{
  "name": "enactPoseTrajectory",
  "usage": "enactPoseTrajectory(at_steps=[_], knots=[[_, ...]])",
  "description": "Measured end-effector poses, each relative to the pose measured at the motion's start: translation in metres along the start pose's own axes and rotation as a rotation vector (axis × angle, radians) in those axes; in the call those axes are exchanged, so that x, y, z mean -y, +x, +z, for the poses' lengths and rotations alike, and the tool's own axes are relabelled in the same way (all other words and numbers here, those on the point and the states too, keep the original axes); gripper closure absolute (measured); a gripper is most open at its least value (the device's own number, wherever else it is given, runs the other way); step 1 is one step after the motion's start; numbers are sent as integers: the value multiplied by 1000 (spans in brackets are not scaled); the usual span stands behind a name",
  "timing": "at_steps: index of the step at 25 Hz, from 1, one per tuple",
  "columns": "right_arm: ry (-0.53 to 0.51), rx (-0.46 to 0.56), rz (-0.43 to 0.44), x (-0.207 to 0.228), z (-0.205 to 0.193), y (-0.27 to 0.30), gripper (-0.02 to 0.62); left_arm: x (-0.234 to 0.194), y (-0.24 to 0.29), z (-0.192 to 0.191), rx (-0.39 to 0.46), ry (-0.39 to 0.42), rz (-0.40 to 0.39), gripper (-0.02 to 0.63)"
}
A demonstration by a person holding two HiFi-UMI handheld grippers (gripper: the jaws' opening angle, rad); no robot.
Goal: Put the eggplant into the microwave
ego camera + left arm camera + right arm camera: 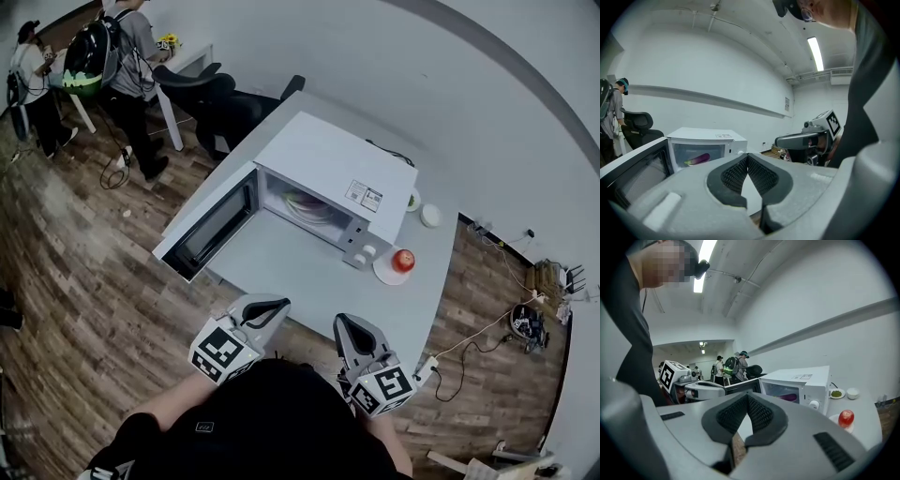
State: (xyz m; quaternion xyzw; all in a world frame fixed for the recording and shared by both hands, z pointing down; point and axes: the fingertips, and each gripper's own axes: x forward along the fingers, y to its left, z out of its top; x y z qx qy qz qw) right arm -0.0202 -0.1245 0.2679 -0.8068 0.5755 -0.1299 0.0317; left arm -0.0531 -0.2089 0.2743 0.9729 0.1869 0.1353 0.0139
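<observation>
Eggplant [697,159] lies in the open microwave [337,164], left hand-held gripper [747,155] and right hand-held gripper [747,397] both closed, empty.

Red apple [403,260] on white plate [382,273], white bowl [430,216], black office chair [202,94], grey table [309,281], wood floor [84,281]

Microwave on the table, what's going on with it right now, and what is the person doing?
The microwave sits on the grey table with its door swung open, and the eggplant lies inside. The person holds the left gripper and the right gripper near the table's front edge, both with jaws together and nothing between them. An apple rests on a plate beside the microwave, untouched.
</observation>
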Motion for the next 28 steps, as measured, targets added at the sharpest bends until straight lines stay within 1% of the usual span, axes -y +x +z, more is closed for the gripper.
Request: enactPoseTrajectory(at_steps=[5,21,28], knots=[[-36,-5,-4,-1,-1,5,581,-4,-1,1,0,6,5,598],[-21,-16,2,-4,-2,19,583,-15,-7,-2,-6,-4,18,598],[-17,-23,23,-7,-6,24,583,-17,-7,-3,-9,-6,26,598]])
